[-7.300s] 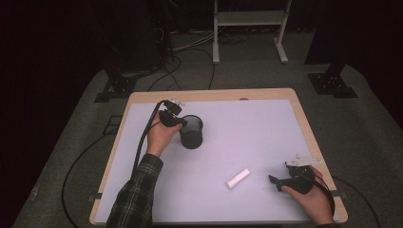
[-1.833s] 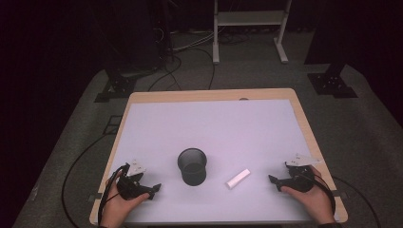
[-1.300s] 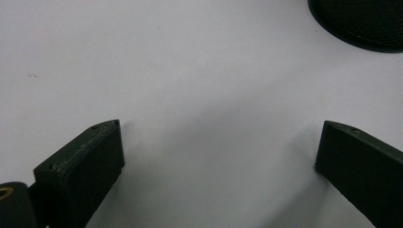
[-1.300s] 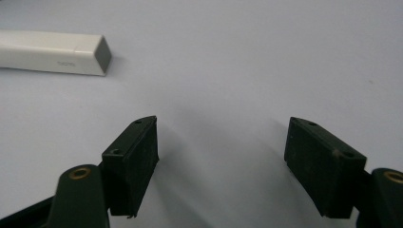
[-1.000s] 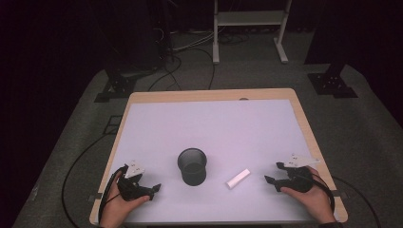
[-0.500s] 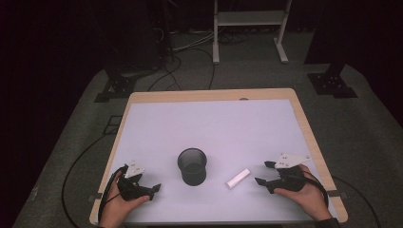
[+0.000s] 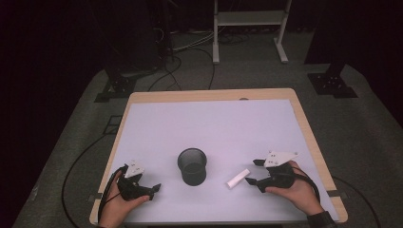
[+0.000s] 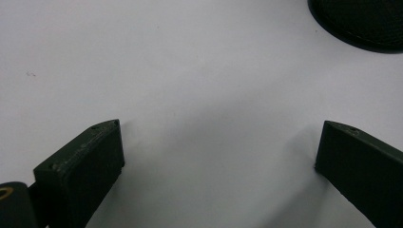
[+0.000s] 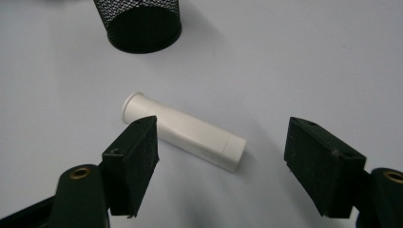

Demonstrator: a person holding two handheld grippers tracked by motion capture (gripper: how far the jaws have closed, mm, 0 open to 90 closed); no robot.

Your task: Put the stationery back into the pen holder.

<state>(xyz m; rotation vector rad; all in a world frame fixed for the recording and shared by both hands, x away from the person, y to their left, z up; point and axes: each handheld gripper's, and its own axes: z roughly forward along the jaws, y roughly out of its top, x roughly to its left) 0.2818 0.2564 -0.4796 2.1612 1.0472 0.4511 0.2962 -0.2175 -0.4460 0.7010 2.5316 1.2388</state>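
Near the bench's front edge, right of centre, the white tube (image 7: pixel 237 178) lies flat on the bench (image 7: pixel 214 118), just right of the black mesh cup (image 7: pixel 192 166) and apart from it. The right hand-held gripper (image 7: pixel 252 172) sits just beside the tube's right end, jaws standing wide apart with nothing between the pads; in the right gripper view the tube (image 9: pixel 185 132) lies crosswise ahead of the jaws, its flanged end toward the cup (image 9: pixel 138 21). The step in hand looks like the approach to pick up the tube. The next move calls for lowering the jaws astride the tube's middle, then closing squarely so it does not roll. By the front left corner, the left hand-held gripper (image 7: pixel 149 189) rests with jaws apart and empty.
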